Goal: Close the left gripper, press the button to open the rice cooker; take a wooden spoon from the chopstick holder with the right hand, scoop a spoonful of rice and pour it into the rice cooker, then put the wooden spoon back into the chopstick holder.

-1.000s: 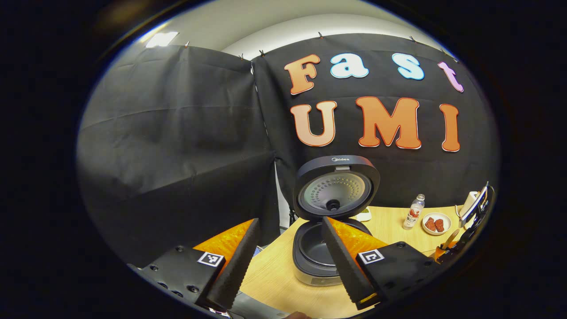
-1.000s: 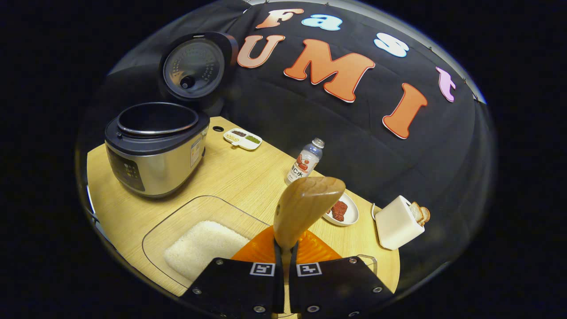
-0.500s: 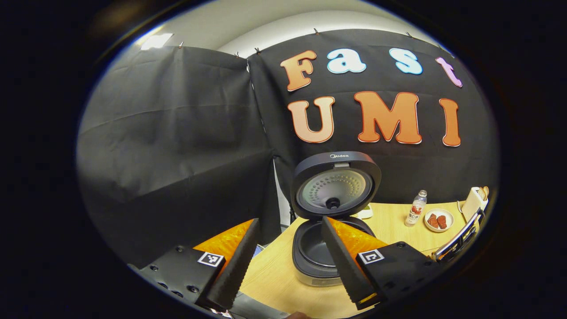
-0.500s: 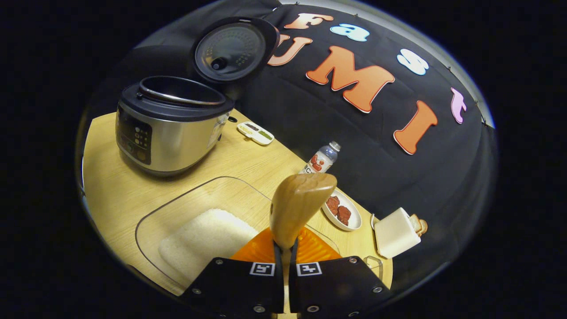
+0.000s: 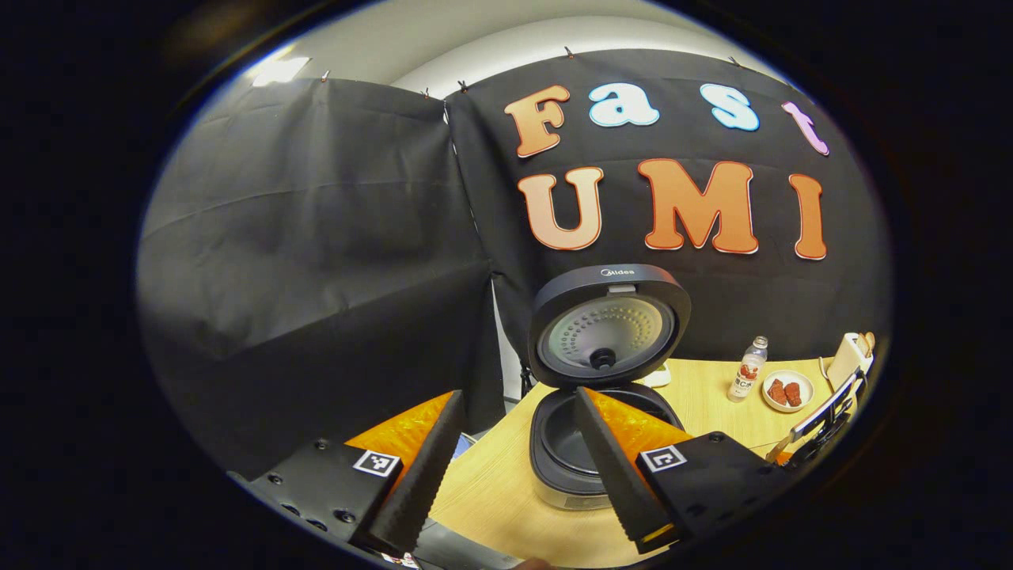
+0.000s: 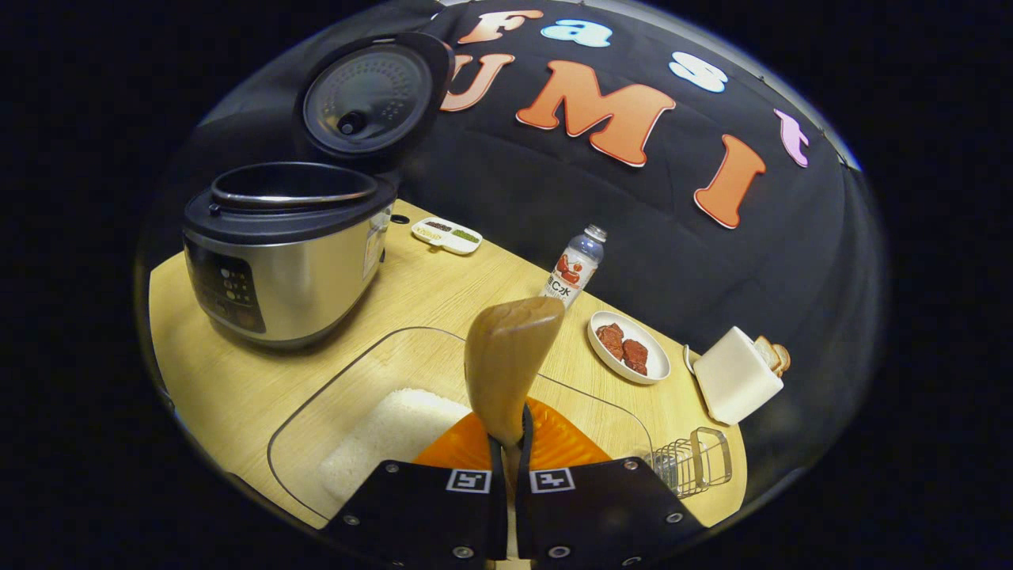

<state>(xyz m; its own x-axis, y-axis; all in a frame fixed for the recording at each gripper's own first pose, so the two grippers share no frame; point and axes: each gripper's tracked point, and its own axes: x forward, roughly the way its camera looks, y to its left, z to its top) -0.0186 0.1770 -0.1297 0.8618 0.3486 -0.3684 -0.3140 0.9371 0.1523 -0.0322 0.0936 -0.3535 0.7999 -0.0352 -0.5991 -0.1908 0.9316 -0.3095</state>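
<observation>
1. Counter (image 6: 443, 293): pale wood grain, smooth and flat, carrying everything.
2. Cooker (image 6: 277, 253): brushed metal drum with a dark plastic collar, standing at the counter's far left. Its round lid (image 6: 368, 95) stands upright, so the pot is open. The rim is high; a spoon tilted early would likely spill grains down the outside.
3. Rice dish (image 6: 332, 380): clear, shallow, with rounded corners, just in front of the right tongs (image 6: 508, 467), holding a white granular heap of rice (image 6: 388, 427). The clear wall is hard to see, so I judge the spoon could knock it and shove the dish.
4. Left tongs (image 5: 514, 467): spread apart and holding nothing, hovering near the cooker's front. They could get in the spoon's way.
5. Spoon (image 6: 506, 364): smooth rounded wood. The right tongs are clamped on its narrow neck, with the bowl sticking up and forward above the dish. A thin round handle may twist in the grip once it is loaded.
6. Wire holder (image 6: 692, 463): a small open mesh basket at the dish's right end. It looks light and easy to tip when the spoon goes back in.
</observation>
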